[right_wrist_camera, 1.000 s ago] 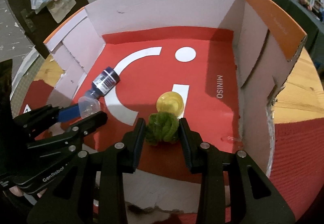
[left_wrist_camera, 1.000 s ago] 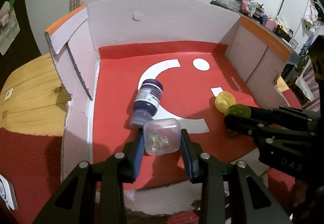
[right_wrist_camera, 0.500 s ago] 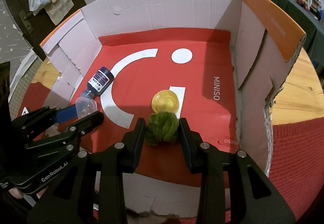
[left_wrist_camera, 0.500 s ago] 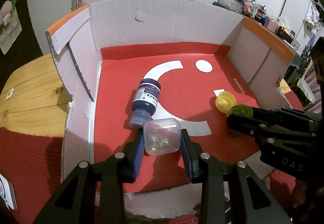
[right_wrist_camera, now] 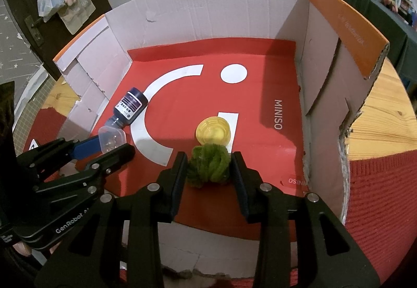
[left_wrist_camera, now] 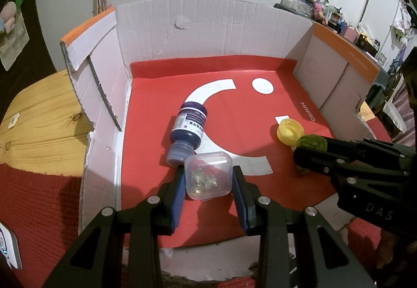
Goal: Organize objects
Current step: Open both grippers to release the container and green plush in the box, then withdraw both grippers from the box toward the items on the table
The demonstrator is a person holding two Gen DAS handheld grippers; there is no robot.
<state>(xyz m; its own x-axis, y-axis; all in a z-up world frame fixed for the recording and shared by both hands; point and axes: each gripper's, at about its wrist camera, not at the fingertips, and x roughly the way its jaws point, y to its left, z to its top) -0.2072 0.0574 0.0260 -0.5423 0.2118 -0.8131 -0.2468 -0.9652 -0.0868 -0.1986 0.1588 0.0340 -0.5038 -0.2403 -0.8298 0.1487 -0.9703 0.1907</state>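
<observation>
Below the left wrist camera, at six o'clock, the left tool (left_wrist_camera: 208,178) pinches a clear plastic case (left_wrist_camera: 208,175) of small metal bits just above the red floor of the cardboard box (left_wrist_camera: 208,32), its top edge touching the neck of a dark blue bottle (left_wrist_camera: 188,131) lying on its side at twelve o'clock from it, while a yellow cap (left_wrist_camera: 289,130) lies at three o'clock. From the right wrist view, the right tool (right_wrist_camera: 209,166) has just been easing its jaws apart around a green fuzzy ball (right_wrist_camera: 209,166) resting on the box floor, the pads at its sides and whether they still touch it unclear, with the yellow cap just beyond it at twelve o'clock and the wooden desk (right_wrist_camera: 385,116) at three o'clock.
</observation>
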